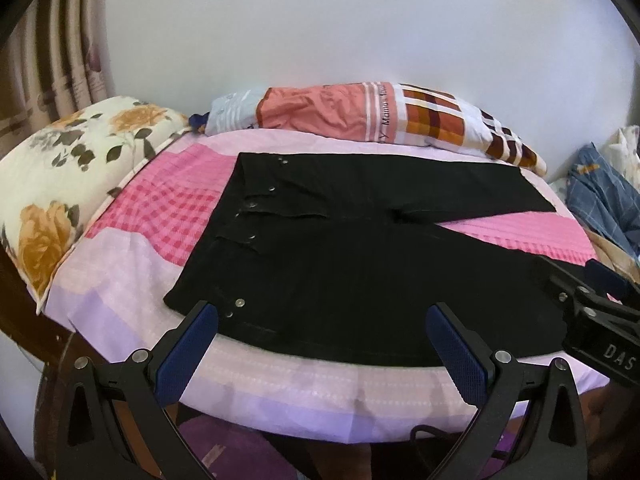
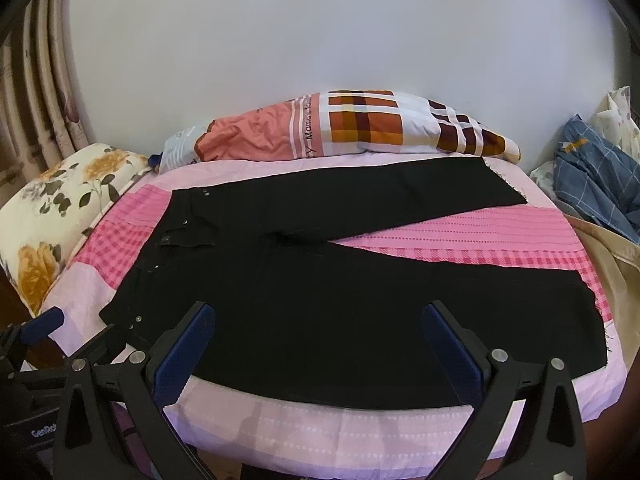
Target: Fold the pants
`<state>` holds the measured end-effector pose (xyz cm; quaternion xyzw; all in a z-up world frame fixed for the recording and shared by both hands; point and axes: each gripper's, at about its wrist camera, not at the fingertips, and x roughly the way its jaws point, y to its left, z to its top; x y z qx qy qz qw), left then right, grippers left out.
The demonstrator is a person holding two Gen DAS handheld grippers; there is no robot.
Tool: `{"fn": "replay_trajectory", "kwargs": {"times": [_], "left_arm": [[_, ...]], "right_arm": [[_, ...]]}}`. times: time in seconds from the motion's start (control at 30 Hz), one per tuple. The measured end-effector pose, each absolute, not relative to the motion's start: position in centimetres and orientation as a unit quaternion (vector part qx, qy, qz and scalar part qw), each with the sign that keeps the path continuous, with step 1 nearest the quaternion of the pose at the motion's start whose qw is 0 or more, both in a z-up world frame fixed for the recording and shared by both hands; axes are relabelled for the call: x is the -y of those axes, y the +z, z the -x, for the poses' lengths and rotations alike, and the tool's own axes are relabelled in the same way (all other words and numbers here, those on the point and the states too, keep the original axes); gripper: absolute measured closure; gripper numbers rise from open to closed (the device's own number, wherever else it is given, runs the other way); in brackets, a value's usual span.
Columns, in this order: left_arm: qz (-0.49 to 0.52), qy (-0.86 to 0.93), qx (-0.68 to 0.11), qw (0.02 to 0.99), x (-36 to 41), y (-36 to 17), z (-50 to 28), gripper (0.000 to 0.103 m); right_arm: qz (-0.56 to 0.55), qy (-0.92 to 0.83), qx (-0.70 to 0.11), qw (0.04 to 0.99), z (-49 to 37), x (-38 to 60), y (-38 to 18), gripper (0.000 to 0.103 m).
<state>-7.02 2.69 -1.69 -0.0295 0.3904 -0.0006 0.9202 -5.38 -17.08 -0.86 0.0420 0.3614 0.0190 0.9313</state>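
Black pants (image 1: 340, 256) (image 2: 320, 280) lie flat on the pink bed, waistband with metal studs to the left, both legs spread apart toward the right. My left gripper (image 1: 322, 312) hovers wide open over the near edge by the waistband, its blue pads (image 1: 188, 352) holding nothing. Further right, above the near leg, my right gripper (image 2: 318, 312) is also wide open and holds nothing. The right gripper's body (image 1: 600, 312) shows at the right edge of the left wrist view; the left gripper's body (image 2: 32, 356) shows at the lower left of the right wrist view.
The pink and lilac checked bedsheet (image 1: 168, 208) (image 2: 480, 236) covers the bed. A floral pillow (image 1: 72, 184) lies at the left, a patterned bolster pillow (image 2: 352, 128) along the white wall. Blue checked cloth (image 2: 596, 172) is piled at the right. Curtains (image 1: 60, 64) hang at the left.
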Motion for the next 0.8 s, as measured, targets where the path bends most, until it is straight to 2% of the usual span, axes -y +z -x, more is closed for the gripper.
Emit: {"fn": "replay_trajectory", "kwargs": {"times": [0.23, 0.43, 0.8], "left_arm": [[0.051, 0.003, -0.374, 0.926, -3.5, -1.5, 7.8, 0.000], [0.008, 0.003, -0.411, 0.912, -1.9, -2.8, 6.7, 0.000], [0.007, 0.013, -0.430, 0.903, -3.4, -4.3, 3.1, 0.000]], "right_arm": [[-0.047, 0.021, -0.367, 0.929, 4.9, 17.1, -1.0, 0.001], [-0.041, 0.026, -0.375, 0.926, 4.4, 16.8, -1.4, 0.001], [-0.038, 0.021, -0.381, 0.924, 2.6, 17.1, -1.6, 0.001]]}}
